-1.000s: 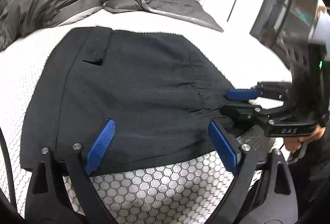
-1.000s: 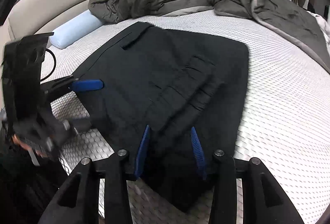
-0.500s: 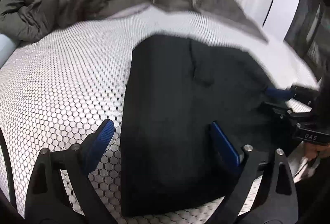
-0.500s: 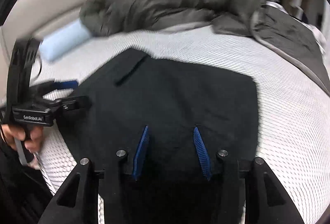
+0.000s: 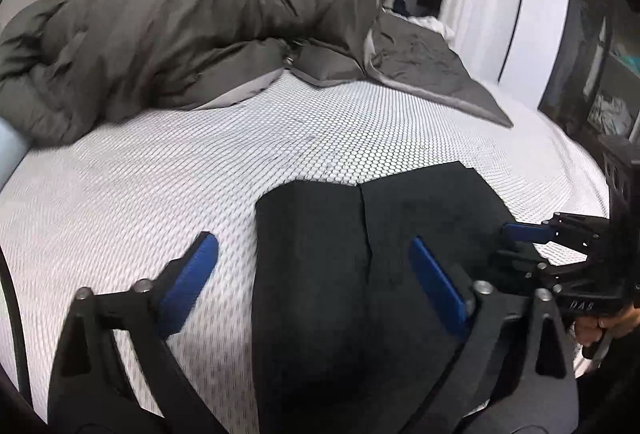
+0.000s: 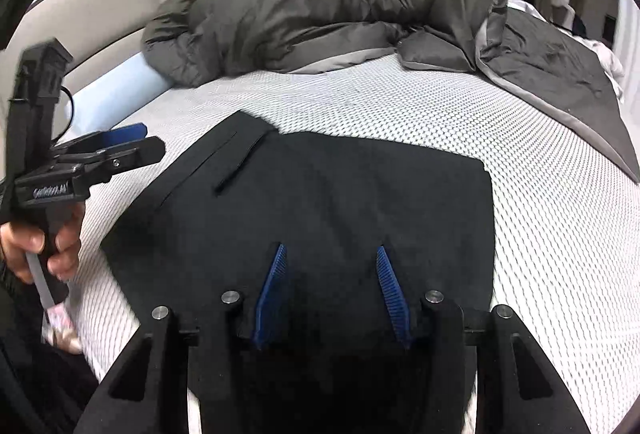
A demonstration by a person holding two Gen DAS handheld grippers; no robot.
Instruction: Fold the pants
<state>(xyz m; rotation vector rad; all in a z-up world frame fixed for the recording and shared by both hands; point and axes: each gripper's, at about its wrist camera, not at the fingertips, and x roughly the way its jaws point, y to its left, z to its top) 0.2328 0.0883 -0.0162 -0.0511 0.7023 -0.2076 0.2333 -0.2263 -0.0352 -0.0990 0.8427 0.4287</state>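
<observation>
Pants: your folded black pants (image 6: 320, 202) lie flat on the bed (image 6: 540, 234), near edge.
Left tool (image 5: 312, 274): wide but closing, empty; drop it carelessly and you'll rumple the left edge.
Right tool (image 6: 332, 290): half-open, widening, gripping nothing; a snag could undo the fold.

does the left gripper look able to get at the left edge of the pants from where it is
Probably yes: the left gripper, jaws closing with nothing held, straddles the left edge of the pants on bare mattress.
</observation>
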